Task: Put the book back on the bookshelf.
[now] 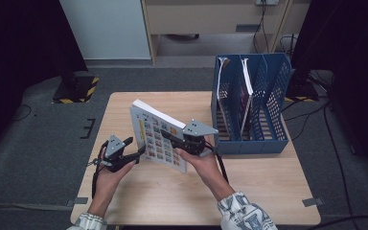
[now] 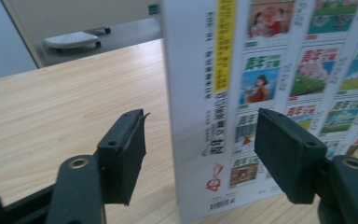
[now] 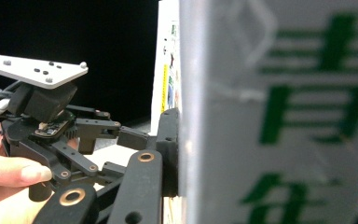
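Observation:
A thick white book [image 1: 158, 136] with rows of small colour pictures on its cover stands tilted on the wooden table [image 1: 268, 182]. My right gripper [image 1: 168, 139] is shut on the book's right side; in the right gripper view its one visible pad [image 3: 168, 149] presses flat against the book [image 3: 279, 116], and the other jaw is hidden behind it. My left gripper [image 1: 136, 148] is at the book's lower left edge. In the left gripper view its jaws stand open on either side of the book's spine [image 2: 196, 116], with a gap beside each pad.
A blue slotted file rack [image 1: 278, 86] stands at the table's right rear, with thin books [image 1: 247, 81] upright in its compartments. Bare table [image 2: 51, 107] lies left of and in front of the book. Cables run on the dark floor around the table.

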Action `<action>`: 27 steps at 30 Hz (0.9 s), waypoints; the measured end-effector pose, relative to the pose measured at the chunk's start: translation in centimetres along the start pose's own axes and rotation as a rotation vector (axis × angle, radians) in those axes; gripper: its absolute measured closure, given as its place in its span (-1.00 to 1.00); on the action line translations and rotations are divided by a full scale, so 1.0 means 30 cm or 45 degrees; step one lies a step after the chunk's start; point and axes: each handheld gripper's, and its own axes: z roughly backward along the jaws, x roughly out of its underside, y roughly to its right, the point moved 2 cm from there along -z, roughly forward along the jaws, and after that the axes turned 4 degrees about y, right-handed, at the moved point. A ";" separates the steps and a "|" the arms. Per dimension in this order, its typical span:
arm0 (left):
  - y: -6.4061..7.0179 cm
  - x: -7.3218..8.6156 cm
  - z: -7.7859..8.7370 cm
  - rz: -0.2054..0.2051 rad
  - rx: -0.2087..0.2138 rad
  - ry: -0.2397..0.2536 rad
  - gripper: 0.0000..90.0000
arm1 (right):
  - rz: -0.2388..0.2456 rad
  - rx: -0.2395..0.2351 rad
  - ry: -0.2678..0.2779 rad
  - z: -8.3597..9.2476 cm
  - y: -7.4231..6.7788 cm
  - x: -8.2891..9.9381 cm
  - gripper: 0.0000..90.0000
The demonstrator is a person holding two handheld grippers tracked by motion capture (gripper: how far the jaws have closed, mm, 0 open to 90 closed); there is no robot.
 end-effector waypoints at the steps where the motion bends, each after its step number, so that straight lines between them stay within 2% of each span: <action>1: -0.011 0.001 0.003 0.015 -0.011 0.002 -0.31 | -0.002 0.002 0.001 0.002 0.003 0.000 0.64; 4: -0.034 0.008 0.008 0.006 -0.057 -0.015 -0.39 | 0.001 0.006 -0.002 0.010 0.009 -0.003 0.64; 9: -0.065 0.029 0.006 0.011 -0.105 -0.085 -0.55 | 0.014 0.022 -0.011 0.020 0.009 -0.011 0.64; 13: -0.072 0.043 -0.007 0.007 -0.111 -0.133 -0.67 | 0.025 0.037 -0.016 0.029 0.006 -0.018 0.64; 14: -0.073 0.047 -0.012 0.024 -0.101 -0.147 -0.75 | 0.032 0.040 -0.020 0.032 0.004 -0.022 0.64; 16: -0.075 0.055 -0.022 0.046 -0.096 -0.175 -0.79 | 0.036 0.040 -0.020 0.033 0.004 -0.023 0.64; 19: -0.077 0.062 -0.028 0.038 -0.148 -0.200 -1.00 | 0.044 0.033 -0.022 0.038 0.003 -0.031 0.64; 21: -0.078 0.068 -0.033 0.035 -0.154 -0.219 -0.93 | 0.047 0.034 -0.022 0.040 0.002 -0.037 0.64; 27: -0.081 0.074 -0.037 0.033 -0.160 -0.237 -0.95 | 0.069 0.057 -0.016 0.052 0.000 -0.056 0.64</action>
